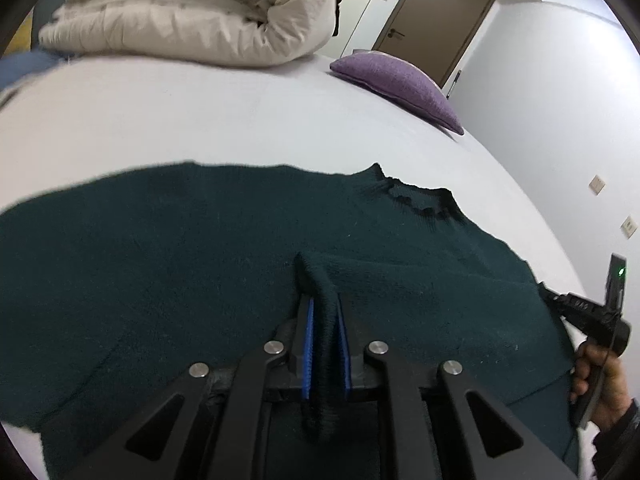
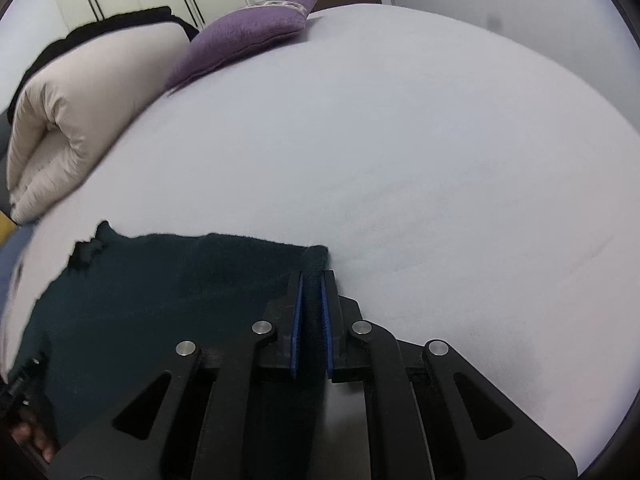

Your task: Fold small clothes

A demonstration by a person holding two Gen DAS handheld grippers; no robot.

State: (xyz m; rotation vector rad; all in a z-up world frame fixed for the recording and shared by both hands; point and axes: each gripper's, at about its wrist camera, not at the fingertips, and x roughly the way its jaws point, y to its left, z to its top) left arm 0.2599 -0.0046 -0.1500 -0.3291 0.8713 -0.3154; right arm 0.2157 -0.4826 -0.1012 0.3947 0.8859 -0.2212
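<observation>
Sweater (image 1: 240,248), dark green knit, lies spread flat on the bed (image 1: 224,120), neckline (image 1: 420,200) toward the purple pillow (image 1: 396,80), long axis running across the left wrist view; left gripper (image 1: 325,312) jaws clamped on a raised pinch of knit, right gripper (image 2: 311,292) jaws clamped on an edge corner; risk, judged: thick loose knit slipping from either pinch if hands lift unevenly, leaving a skewed fold

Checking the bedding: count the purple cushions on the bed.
1. The purple cushion lies at the bed's far edge, beside the rolled cream duvet. Others could lie outside both views.
</observation>
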